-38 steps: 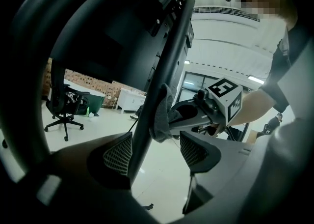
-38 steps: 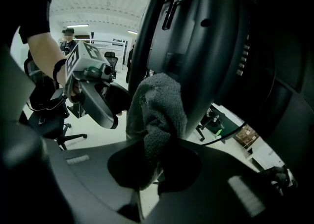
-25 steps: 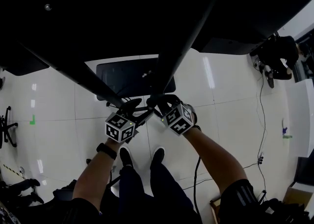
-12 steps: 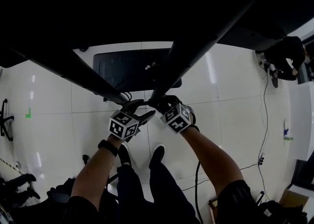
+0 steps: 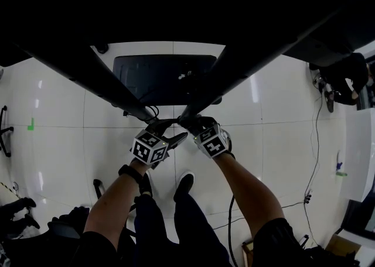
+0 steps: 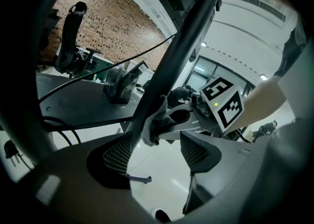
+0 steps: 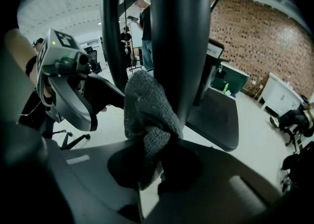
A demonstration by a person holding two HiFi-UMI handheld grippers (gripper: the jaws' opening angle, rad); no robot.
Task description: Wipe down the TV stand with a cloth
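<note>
The TV stand's black struts [image 5: 246,61] run down in a V to a joint just in front of my hands, above its dark base plate [image 5: 161,78]. My right gripper [image 5: 188,122] is shut on a grey cloth [image 7: 147,115], which is pressed and wrapped against the upright black strut [image 7: 181,46]. The left gripper view shows that cloth [image 6: 154,125] bunched on the strut [image 6: 181,56]. My left gripper [image 5: 170,139] hovers just left of it, jaws open [image 6: 157,154], nothing between them.
White glossy floor lies below, with the person's shoes [image 5: 184,181] under the grippers. A cable [image 5: 313,143] trails along the right side. Black gear [image 5: 343,75] sits at the far right, a chair base [image 5: 6,137] at the left. People stand far back [image 7: 144,31].
The head view has tilted, so the stand's base sits higher in the picture. Both grippers stay at the strut joint; the left one has edged slightly right and up toward the right one.
</note>
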